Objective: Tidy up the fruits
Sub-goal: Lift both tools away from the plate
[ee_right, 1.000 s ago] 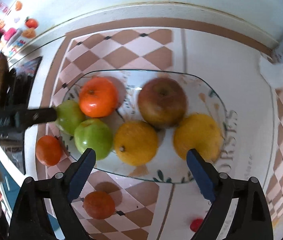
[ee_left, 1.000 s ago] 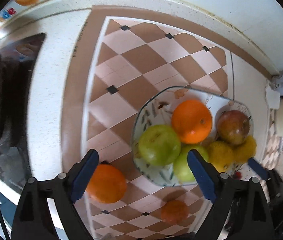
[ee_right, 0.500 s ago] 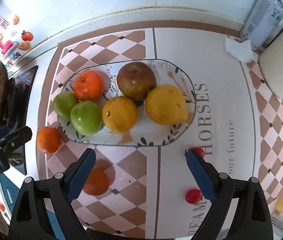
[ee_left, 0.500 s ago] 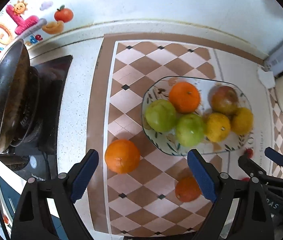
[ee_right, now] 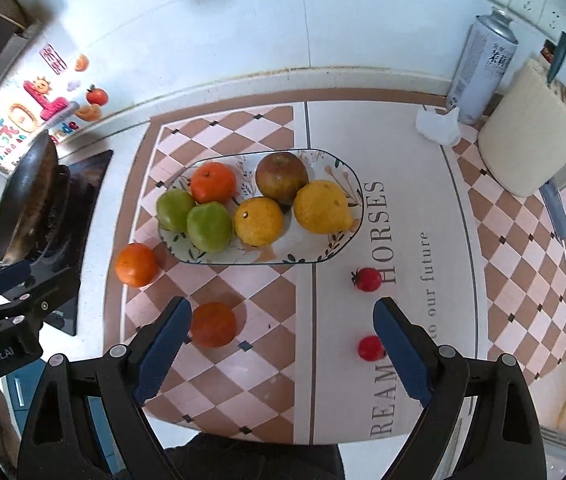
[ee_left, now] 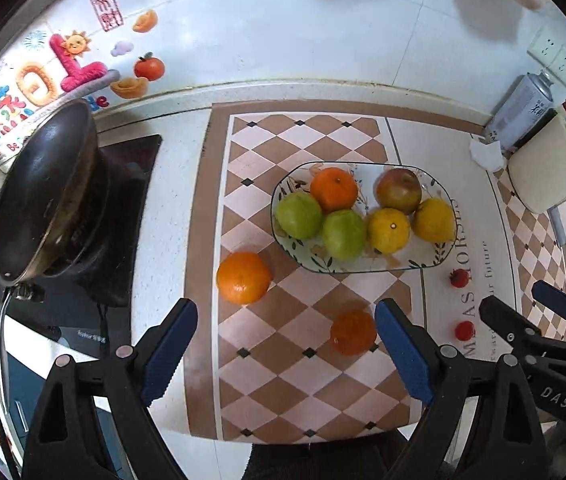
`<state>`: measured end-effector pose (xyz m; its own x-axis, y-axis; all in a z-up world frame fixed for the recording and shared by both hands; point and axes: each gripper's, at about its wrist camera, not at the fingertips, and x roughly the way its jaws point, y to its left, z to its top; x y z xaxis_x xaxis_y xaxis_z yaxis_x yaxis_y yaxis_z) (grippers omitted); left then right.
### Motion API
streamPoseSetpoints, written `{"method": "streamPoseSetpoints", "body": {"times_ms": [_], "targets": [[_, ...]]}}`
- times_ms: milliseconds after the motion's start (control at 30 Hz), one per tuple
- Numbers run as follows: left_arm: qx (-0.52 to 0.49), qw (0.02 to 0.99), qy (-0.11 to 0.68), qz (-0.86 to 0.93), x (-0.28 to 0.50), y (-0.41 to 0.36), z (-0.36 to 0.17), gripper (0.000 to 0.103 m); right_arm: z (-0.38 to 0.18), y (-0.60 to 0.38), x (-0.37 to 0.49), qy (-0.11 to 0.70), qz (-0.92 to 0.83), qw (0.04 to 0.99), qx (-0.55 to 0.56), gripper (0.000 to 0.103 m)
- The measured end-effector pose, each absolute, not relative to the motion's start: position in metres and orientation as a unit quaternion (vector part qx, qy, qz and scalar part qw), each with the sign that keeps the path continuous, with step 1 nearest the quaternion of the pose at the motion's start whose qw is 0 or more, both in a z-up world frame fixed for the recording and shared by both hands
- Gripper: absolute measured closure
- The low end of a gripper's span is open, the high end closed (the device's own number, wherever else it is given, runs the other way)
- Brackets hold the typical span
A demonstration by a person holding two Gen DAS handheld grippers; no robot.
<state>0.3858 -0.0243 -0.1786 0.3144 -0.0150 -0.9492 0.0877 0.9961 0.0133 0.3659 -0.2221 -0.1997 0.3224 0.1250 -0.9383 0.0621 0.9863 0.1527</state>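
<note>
A patterned oval plate (ee_left: 439,258) (ee_right: 347,240) on the checked mat holds two green apples, an orange, a red-brown apple (ee_right: 281,177) and two yellow fruits. Off the plate lie a bright orange (ee_left: 243,277) (ee_right: 136,264), a darker orange (ee_left: 353,332) (ee_right: 213,324) and two cherry tomatoes (ee_right: 368,279) (ee_right: 370,347). My left gripper (ee_left: 285,354) hangs open high above the mat's near part, with nothing between its fingers. My right gripper (ee_right: 283,354) is open too, empty, above the mat's front edge; the darker orange sits beside its left finger.
A black wok (ee_left: 43,192) sits on a cooktop (ee_left: 123,184) at the left. A spray can (ee_right: 481,66), a white roll (ee_right: 531,148) and crumpled tissue (ee_right: 439,124) stand at the back right. Stickers dot the tiled wall. The counter's front edge runs just below the grippers.
Both grippers have risen and pulled back from the plate, so the fruit looks smaller and more counter shows. The wok, wall stickers and spray can have come into view. Both stayed open.
</note>
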Motion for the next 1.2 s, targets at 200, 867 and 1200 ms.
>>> {"method": "streamPoseSetpoints", "body": {"times_ms": [200,867,1200], "targets": [[0.02,0.825,0.564,-0.032,0.363,-0.016,-0.156,0.012,-0.171,-0.219,0.341,0.564,0.02,0.822,0.079,0.009],[-0.003,0.848,0.53,-0.03,0.334,-0.001,-0.12,0.012,-0.123,-0.211,0.316,0.529,0.015,0.845,0.072,0.009],[0.024,0.83,0.556,0.028,0.365,0.024,-0.166,0.001,-0.211,-0.192,0.356,0.603,0.074,0.787,0.107,0.009]]}}
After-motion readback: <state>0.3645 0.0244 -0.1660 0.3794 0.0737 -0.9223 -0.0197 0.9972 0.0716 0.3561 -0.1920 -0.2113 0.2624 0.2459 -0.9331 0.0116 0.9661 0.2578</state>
